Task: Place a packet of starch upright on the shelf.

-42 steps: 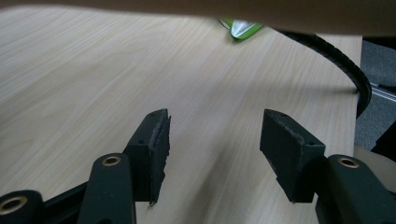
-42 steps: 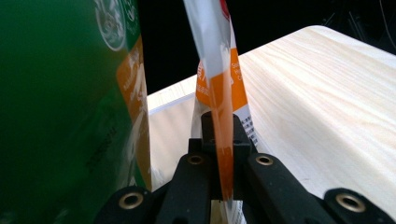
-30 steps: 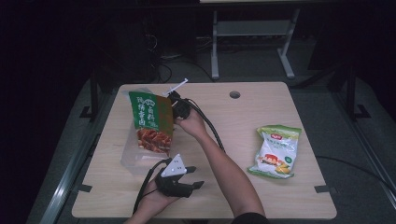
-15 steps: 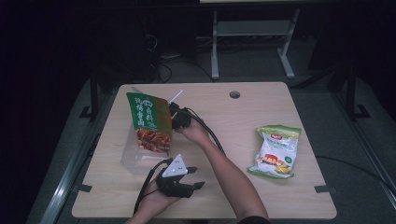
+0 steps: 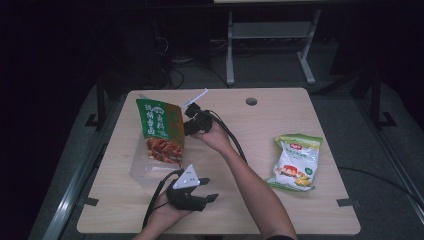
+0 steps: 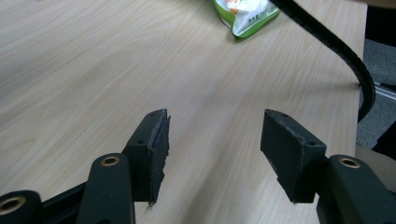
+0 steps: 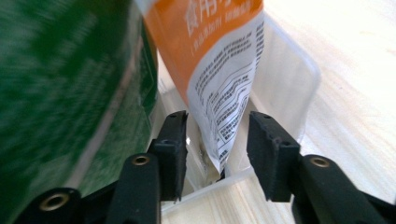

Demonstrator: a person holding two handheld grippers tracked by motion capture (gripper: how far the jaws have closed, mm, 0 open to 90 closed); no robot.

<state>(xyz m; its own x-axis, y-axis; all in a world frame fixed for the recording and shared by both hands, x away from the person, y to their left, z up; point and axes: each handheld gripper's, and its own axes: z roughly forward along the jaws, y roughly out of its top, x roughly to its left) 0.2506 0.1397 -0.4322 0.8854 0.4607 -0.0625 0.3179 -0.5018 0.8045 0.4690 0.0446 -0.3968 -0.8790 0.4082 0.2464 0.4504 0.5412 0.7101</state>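
Right gripper [image 5: 192,122], jaws just opened, releases green-and-orange foil snack bag [image 5: 161,131] upright into clear plastic bin [image 5: 142,170] near table's left edge; left gripper [image 5: 200,192] idle, jaws wide.

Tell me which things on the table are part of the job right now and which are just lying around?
Part of the job:
- green and orange snack bag, standing in the box
- clear plastic box
- right tool, jaws just opening, bag edge between them

Just lying around:
- yellow and green snack bag, flat on the wooden table
- left tool, open over bare wood
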